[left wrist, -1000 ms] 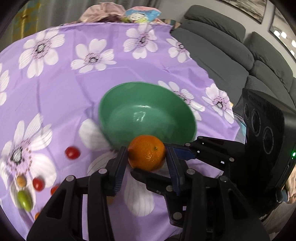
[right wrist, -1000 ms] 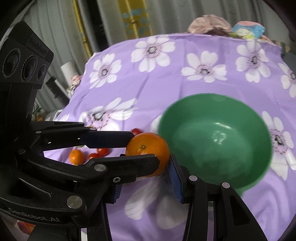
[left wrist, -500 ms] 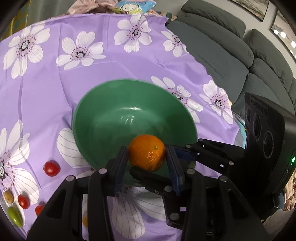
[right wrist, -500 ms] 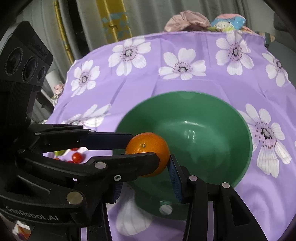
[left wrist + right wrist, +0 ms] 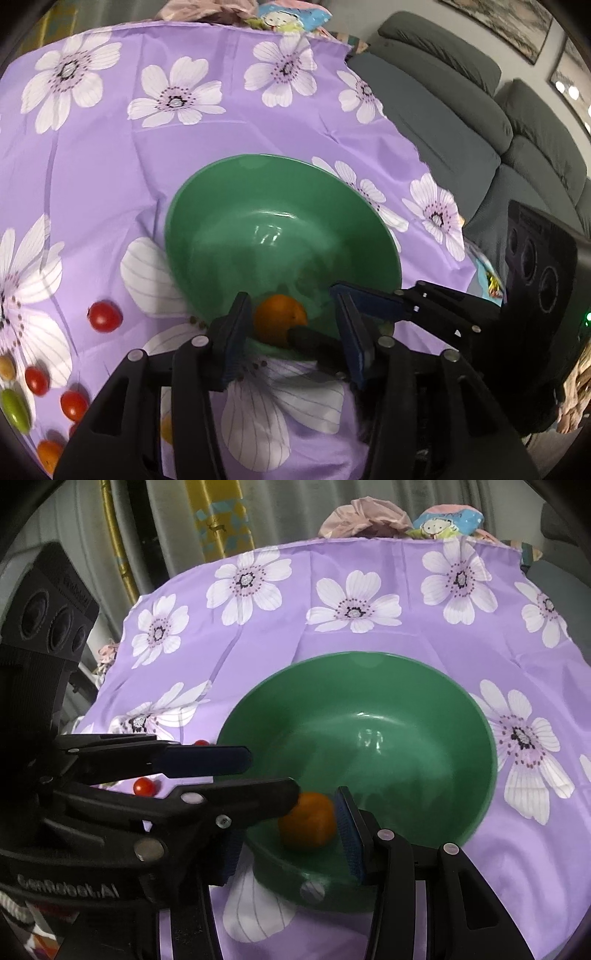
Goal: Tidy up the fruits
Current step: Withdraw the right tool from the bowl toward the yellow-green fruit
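An orange mandarin (image 5: 279, 322) lies blurred low inside the green bowl (image 5: 280, 206) on the purple flowered cloth, against the near wall. My left gripper (image 5: 290, 295) hangs just above it; its jaws are opening and the pads stand clear of the fruit. My right gripper (image 5: 288, 812) crosses in from the right, jaws apart, with the mandarin (image 5: 306, 820) below them in the bowl (image 5: 369, 701). The left gripper's fingers (image 5: 207, 757) cover the right gripper's left pad. Several cherry tomatoes (image 5: 104, 316) lie left of the bowl.
A green oval fruit (image 5: 14, 410) and a small orange fruit (image 5: 48, 452) lie near the tomatoes at the table's left front. A grey sofa (image 5: 461, 122) stands beyond the right table edge. Bundled cloth (image 5: 369, 517) and a printed packet (image 5: 447, 518) sit at the far edge.
The mandarin, held between the crossed grippers over the bowl before, has dropped out of the pads into the bowl. The left jaws have widened. Both grippers have shifted slightly over the bowl.
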A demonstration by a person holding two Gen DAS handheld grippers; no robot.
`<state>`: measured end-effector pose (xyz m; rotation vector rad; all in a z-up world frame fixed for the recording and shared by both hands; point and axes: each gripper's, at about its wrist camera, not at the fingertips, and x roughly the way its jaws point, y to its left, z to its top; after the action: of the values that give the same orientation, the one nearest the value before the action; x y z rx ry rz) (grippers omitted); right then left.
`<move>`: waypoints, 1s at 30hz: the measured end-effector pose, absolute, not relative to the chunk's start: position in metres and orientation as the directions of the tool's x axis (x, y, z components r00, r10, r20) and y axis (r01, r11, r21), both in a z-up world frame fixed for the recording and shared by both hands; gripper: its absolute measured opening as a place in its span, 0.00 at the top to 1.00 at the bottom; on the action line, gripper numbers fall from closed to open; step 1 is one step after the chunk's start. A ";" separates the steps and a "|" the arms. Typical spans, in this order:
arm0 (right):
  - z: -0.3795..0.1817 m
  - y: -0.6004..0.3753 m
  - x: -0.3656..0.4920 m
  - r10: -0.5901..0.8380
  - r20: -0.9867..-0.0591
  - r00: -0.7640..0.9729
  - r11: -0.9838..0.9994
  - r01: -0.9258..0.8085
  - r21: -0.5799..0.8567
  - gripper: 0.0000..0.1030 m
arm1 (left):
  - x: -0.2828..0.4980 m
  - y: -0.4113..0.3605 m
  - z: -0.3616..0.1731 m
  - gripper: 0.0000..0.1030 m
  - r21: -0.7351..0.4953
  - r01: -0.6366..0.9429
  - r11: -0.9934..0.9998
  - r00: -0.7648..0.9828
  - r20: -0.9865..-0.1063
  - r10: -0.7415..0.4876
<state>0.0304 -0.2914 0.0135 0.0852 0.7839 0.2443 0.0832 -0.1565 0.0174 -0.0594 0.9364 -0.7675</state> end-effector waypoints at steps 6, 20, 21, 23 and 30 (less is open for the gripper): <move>0.022 -0.297 0.010 0.283 -0.665 0.692 0.959 -0.211 0.188 0.55 | 0.061 -0.128 0.026 0.45 -0.352 0.535 0.768 0.406 -0.690 -0.599; 0.017 -0.246 -0.006 0.391 -0.674 0.627 0.913 -0.359 0.196 0.52 | 0.009 -0.006 -0.010 0.32 -0.232 0.281 0.931 0.515 -0.782 -0.351; 0.013 -0.238 -0.006 0.403 -0.684 0.609 0.905 -0.374 0.201 0.51 | 0.003 0.006 -0.014 0.32 -0.242 0.250 0.938 0.516 -0.786 -0.340; 0.007 -0.226 -0.006 0.415 -0.702 0.579 0.895 -0.399 0.200 0.51 | -0.006 0.023 -0.017 0.32 -0.254 0.215 0.943 0.522 -0.786 -0.330; -0.004 -0.180 -0.009 0.452 -0.745 0.491 0.846 -0.501 0.183 0.51 | -0.026 0.060 -0.021 0.32 -0.296 0.123 0.947 0.548 -0.775 -0.314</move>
<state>-0.0086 -0.1803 -0.0040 -0.0611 0.8855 0.5794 -0.0260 0.0602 -0.0208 -0.2166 0.9575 -0.2610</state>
